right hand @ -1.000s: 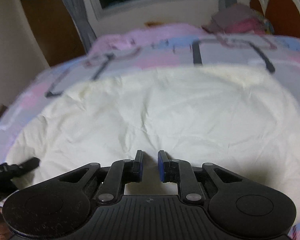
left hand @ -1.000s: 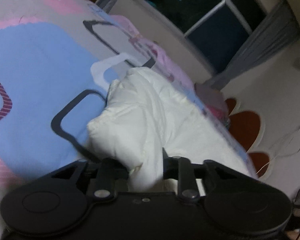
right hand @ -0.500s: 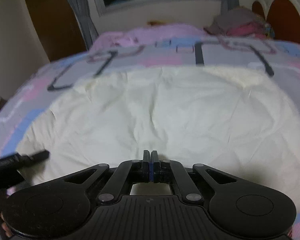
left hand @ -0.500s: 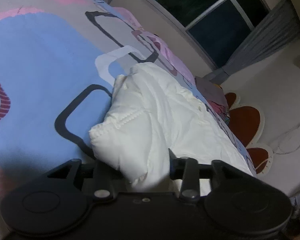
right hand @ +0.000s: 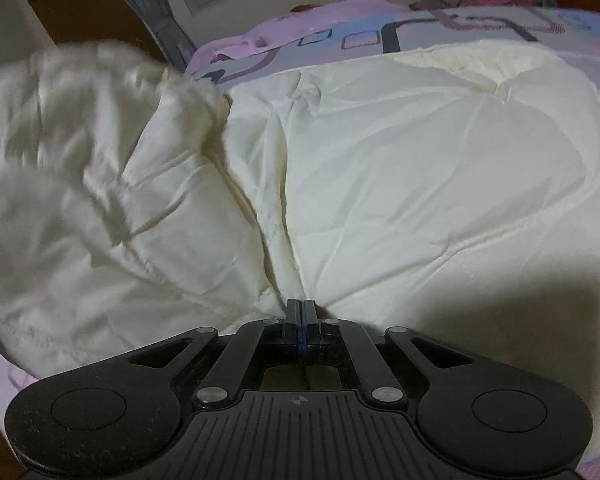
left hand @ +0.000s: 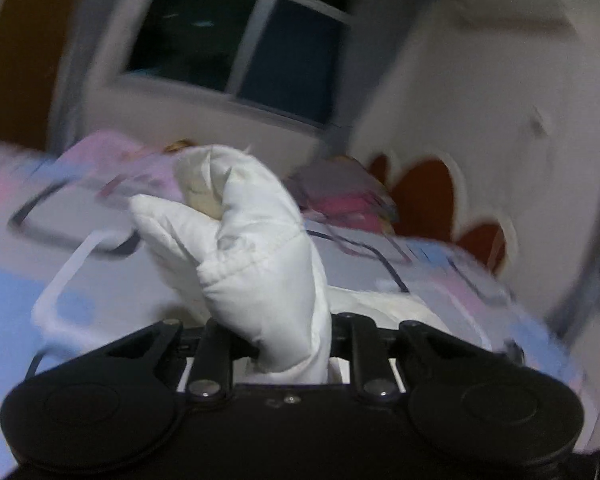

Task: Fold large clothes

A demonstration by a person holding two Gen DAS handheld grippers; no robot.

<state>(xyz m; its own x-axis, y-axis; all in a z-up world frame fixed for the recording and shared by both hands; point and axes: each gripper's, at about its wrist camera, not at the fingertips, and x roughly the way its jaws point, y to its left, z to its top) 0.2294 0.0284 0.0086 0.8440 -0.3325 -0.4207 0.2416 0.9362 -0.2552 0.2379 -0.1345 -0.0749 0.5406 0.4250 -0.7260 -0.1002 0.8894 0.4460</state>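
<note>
Left tool [left hand: 284, 332] clamped on white padded fabric; right tool [right hand: 302, 316] fingers pressed together, pinching fabric.

A bed with a pink, blue and grey patterned sheet [right hand: 476, 28] carries the white padded jacket [right hand: 420, 168] and a clothes pile [left hand: 340, 196].

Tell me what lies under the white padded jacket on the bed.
Under the white padded jacket lies the patterned bedspread, showing beyond its far edge. What lies beneath its middle is covered.
</note>
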